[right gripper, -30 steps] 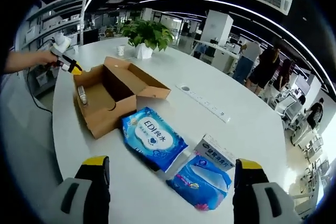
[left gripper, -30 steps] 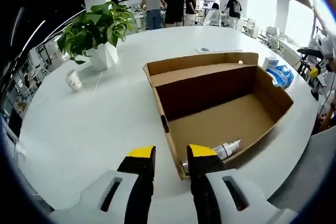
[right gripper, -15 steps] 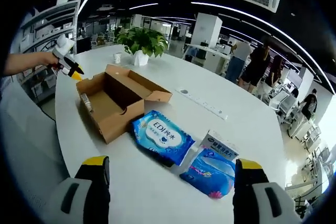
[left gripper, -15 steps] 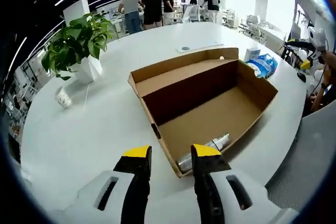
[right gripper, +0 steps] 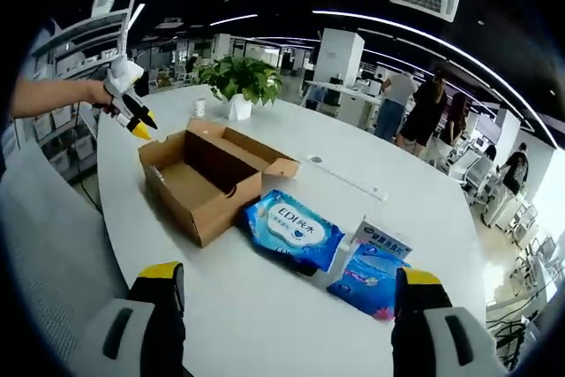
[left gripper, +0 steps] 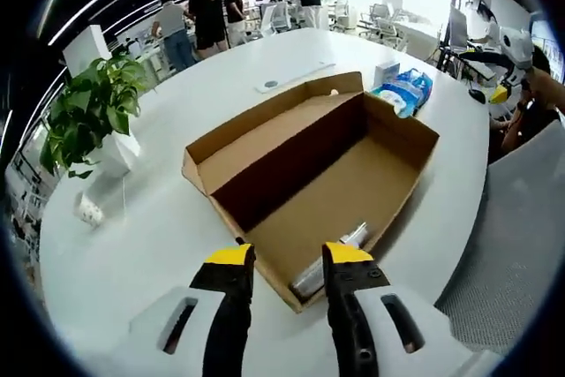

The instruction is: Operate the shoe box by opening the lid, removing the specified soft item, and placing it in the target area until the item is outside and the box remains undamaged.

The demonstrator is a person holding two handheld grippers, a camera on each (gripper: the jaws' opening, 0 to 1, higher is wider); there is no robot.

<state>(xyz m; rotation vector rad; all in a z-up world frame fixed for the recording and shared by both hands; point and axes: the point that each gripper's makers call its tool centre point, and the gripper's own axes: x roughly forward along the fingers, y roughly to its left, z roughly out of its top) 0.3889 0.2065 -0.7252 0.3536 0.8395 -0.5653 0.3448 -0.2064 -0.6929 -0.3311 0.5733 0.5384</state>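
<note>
Left gripper (left gripper: pixel 281 258): yellow tips sat a little apart with nothing between them, hovering just over the near corner of the box. It also showed up from the right gripper view (right gripper: pixel 137 121), held in a hand out past the box's far end.
Right gripper (right gripper: pixel 287 284): jaws were spread wide, nothing in them, up over the bare table edge and well back from everything.
Shoe box (left gripper: pixel 318 174): brown cardboard, lid already flipped open and lying back flat on the table (left gripper: pixel 132 236).
Inside the box: a silvery tube-looking thing (left gripper: pixel 328 264) lay along the near wall, too blurry to tell what it was.
Soft item: blue wipes pack (right gripper: pixel 291 229) was outside, just beside the box's long side on the table.
Next to it: a second blue pack (right gripper: pixel 369 282) with a small white box (right gripper: pixel 381 240) right behind it.
Further back: potted plant (right gripper: pixel 240 84) and a small cup (right gripper: pixel 201 108).
Way back: people (right gripper: pixel 424 112) were standing around the office.
</note>
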